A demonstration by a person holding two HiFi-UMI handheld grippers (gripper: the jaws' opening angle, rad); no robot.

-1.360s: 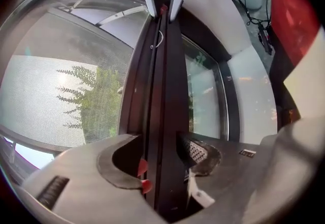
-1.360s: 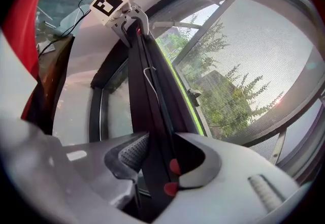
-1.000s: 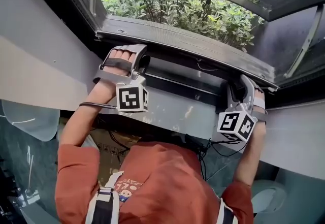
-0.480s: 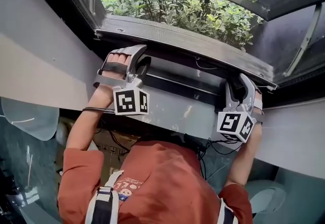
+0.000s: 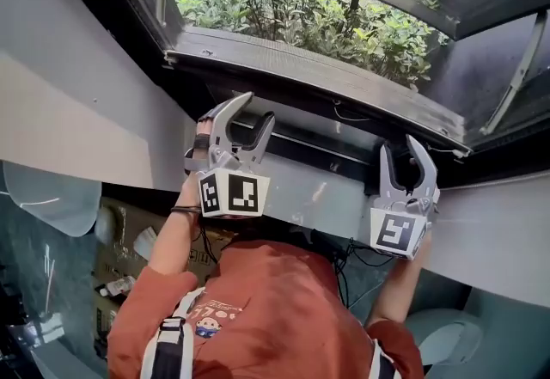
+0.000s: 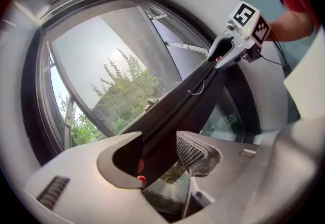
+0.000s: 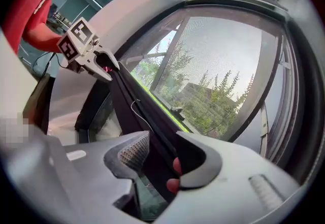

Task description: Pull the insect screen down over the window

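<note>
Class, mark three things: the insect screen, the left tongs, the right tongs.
insect screen [image 7: 218,60]: right gripper view, open mesh.
left tongs [image 5: 259,106]: head view, between tips.
right tongs [image 5: 397,144]: head view, between tips.

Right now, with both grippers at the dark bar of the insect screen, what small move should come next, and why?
Probably close both grippers on the screen's dark bar. It runs between the open fingers of the left gripper and of the right gripper, but gaps show beside it, so neither holds it yet. A downward pull now would likely slip.
</note>
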